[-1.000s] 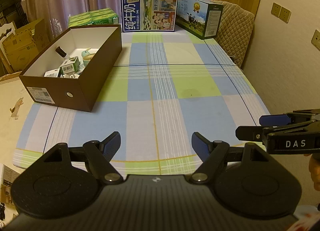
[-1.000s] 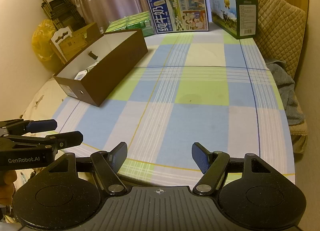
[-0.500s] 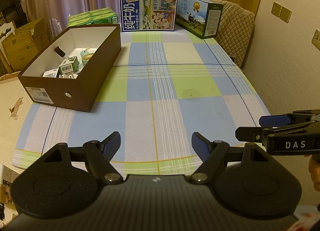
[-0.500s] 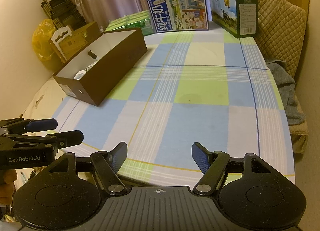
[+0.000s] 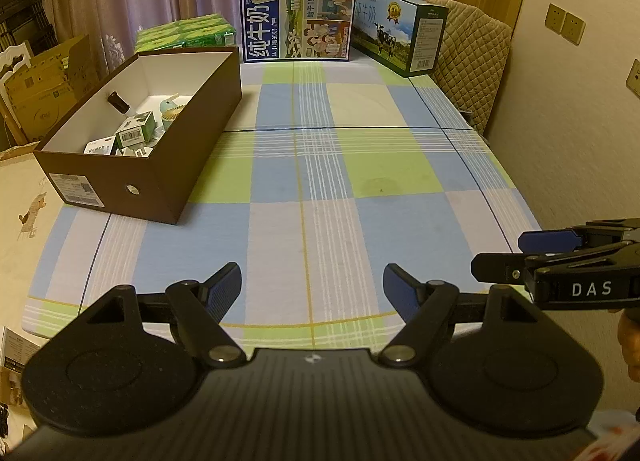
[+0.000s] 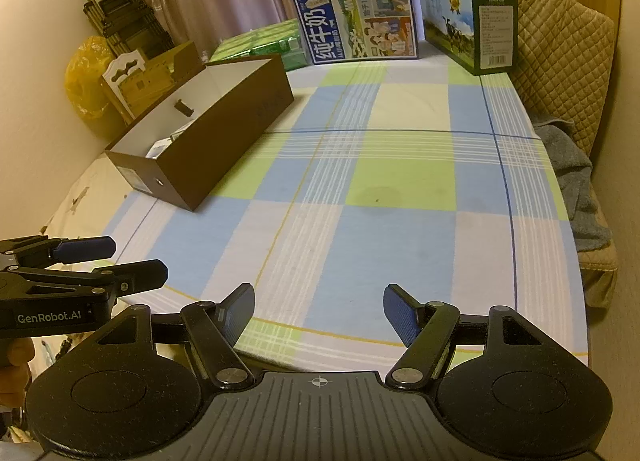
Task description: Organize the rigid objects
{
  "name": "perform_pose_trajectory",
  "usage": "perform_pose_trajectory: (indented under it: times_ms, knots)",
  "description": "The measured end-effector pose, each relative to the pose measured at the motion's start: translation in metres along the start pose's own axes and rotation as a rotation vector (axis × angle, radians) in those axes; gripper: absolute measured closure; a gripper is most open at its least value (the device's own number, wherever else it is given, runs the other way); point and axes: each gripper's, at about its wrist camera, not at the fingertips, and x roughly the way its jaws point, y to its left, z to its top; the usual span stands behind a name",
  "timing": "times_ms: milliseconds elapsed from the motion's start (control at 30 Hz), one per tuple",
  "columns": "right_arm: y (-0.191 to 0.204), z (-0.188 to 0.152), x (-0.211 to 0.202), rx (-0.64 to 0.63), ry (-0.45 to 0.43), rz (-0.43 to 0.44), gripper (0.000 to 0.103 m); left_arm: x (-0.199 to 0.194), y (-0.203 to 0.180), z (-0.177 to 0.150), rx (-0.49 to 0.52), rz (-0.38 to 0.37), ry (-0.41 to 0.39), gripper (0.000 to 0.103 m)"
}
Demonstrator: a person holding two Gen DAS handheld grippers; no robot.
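Observation:
A brown open box [image 5: 160, 181] stands on the left of the checked tablecloth [image 5: 320, 181], also in the right wrist view [image 6: 224, 149]. Inside lie small green-and-white cartons [image 5: 134, 133], a teal item [image 5: 170, 107] and a black cylinder [image 5: 118, 101]. My left gripper [image 5: 312, 281] hovers open over the table's near edge with nothing between its fingers. The right gripper [image 6: 319, 297] is open and empty too, beside it on the right. Each shows in the other's view: the right gripper [image 5: 500, 251] and the left gripper [image 6: 136, 261].
A blue milk carton box [image 5: 298, 19], a green cow-print box [image 5: 400, 35] and green packs [image 5: 184, 31] line the far edge. A quilted chair [image 5: 472, 57] with a grey cloth [image 6: 576, 189] stands right. Cardboard boxes [image 5: 44, 85] sit left of the table.

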Motion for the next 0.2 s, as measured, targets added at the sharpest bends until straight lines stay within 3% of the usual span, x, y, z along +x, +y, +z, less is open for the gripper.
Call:
perform_pose_trajectory:
  times_ms: [200]
  knots:
    - [-0.0051, 0.0007, 0.0022, 0.002, 0.003, 0.004, 0.035, 0.0063, -0.0066, 0.0025, 0.000, 0.005, 0.007, 0.028]
